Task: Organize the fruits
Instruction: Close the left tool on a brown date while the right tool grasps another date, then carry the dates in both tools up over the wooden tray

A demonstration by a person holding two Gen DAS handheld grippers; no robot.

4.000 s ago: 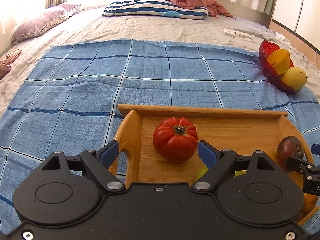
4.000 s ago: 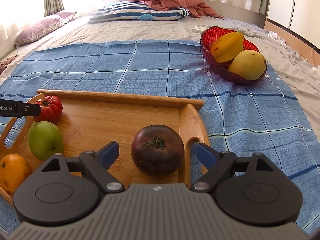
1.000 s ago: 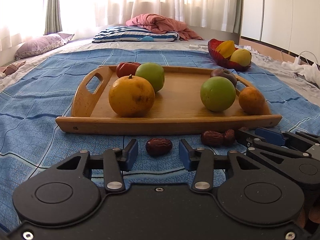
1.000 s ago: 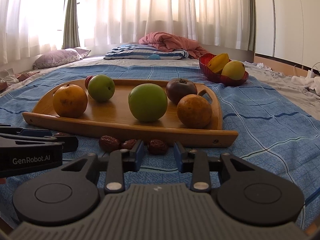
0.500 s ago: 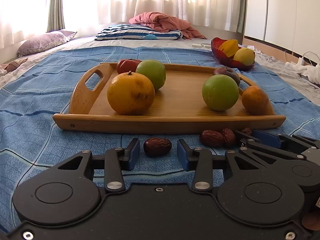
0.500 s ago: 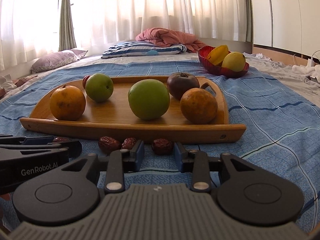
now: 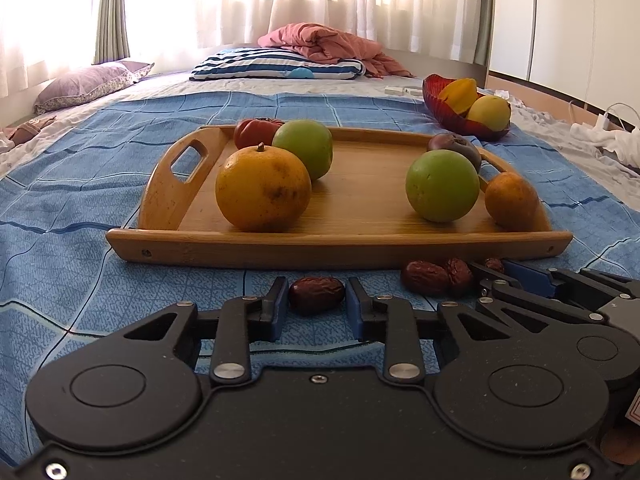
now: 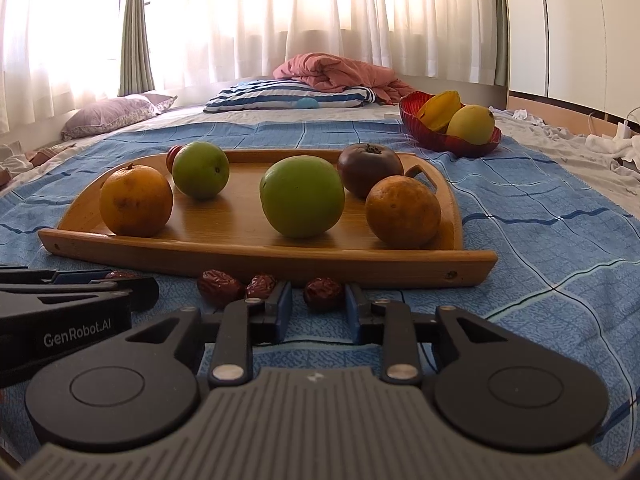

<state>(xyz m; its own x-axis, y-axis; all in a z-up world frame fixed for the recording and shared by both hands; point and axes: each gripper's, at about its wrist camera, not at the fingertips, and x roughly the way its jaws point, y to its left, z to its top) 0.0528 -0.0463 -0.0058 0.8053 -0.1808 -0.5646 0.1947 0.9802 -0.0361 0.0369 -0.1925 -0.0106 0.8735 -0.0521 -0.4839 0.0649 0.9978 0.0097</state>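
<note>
Wooden tray point(image 7: 340, 248) serving as the landmark throughout: carrying two oranges, two green fruits, a red tomato and a dark purple fruit, and lying on the blue checked cloth point(image 7: 80, 216), with four dried red dates loose on the cloth just in front of its near rim. Straddling the leftmost date point(image 7: 316, 289) with the left gripper point(image 7: 317, 300), jaws narrowed to a small gap, the blue pads sitting just beside the date's two ends, contact too fine to call from this angle, so not yet counting as a grip. Straddling the rightmost date point(image 8: 323, 293) with the right gripper point(image 8: 318, 300) in the same fashion, jaws part open, date centred between the pads and close against the tray's front edge. Leaving the two middle dates point(image 8: 220, 286) untouched between the grippers. Judging the step as a paired pickup: closing gently and evenly, since wrinkled dates look soft and apt to squirt sideways; keeping fingertips low on the cloth without snagging it; lifting straight up before clearing the rim; minding the neighbouring date beside the right gripper's left pad.
</note>
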